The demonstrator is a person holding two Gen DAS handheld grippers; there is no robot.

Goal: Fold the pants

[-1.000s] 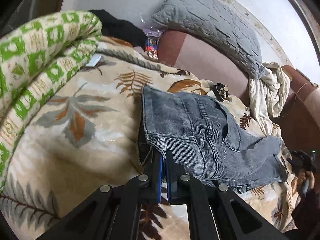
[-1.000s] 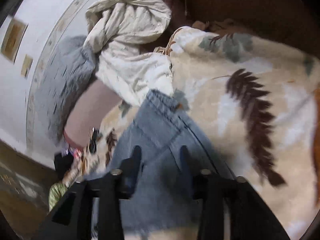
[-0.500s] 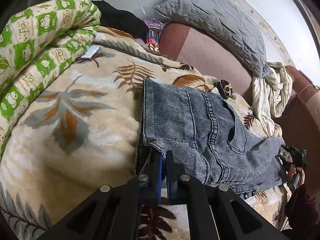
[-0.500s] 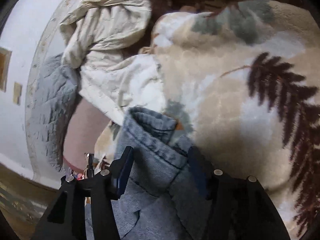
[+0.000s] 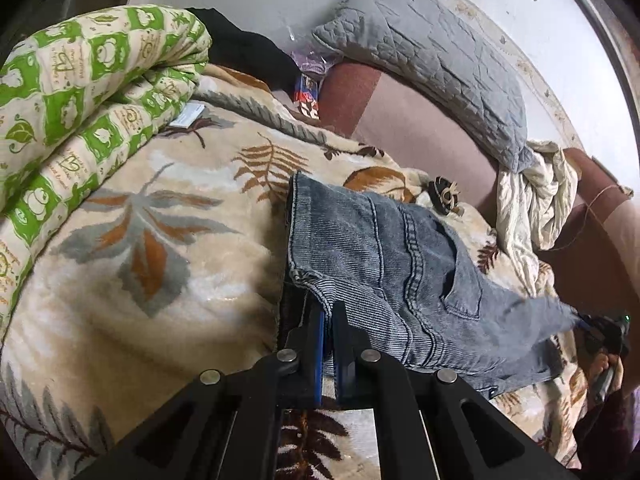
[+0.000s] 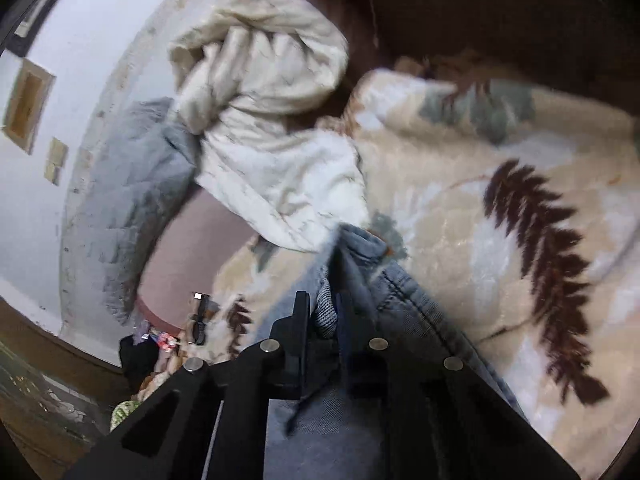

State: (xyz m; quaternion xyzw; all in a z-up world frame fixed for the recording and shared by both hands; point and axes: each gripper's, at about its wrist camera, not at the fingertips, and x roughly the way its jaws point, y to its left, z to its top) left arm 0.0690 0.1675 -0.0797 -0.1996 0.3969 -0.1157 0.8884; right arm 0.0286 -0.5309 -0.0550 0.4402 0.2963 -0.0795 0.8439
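A: On the leaf-print blanket (image 5: 132, 264), position of the jeans (image 5: 384, 264)?
B: Lying across the blanket's middle, folded, back pocket up. The hem end sits toward the green checked quilt (image 5: 80, 92); the far end stretches away from the quilt, toward the cream cloth (image 5: 532, 200)

A: Left tool (image 5: 326, 316), state?
B: Fingers pressed together, pinching the near hem corner of the jeans. Denim edge runs between the blue pads

A: Right tool (image 6: 324, 312)?
B: Jaws closing, nearly together, with a bunched fold of denim (image 6: 400, 304) between them; the pads press on it. Right view is motion-blurred, so the exact seam is hard to read. In the left view this tool (image 5: 600, 328) shows at the far end of the jeans from the quilt, a hand (image 5: 604, 368) on its handle

A: Around the jeans?
B: Grey quilted pillow (image 5: 432, 52) leans on the wall beyond them, above a brown headboard (image 5: 400, 120). A small dark item (image 5: 444, 196) lies on the blanket just past the jeans; cannot tell what it is
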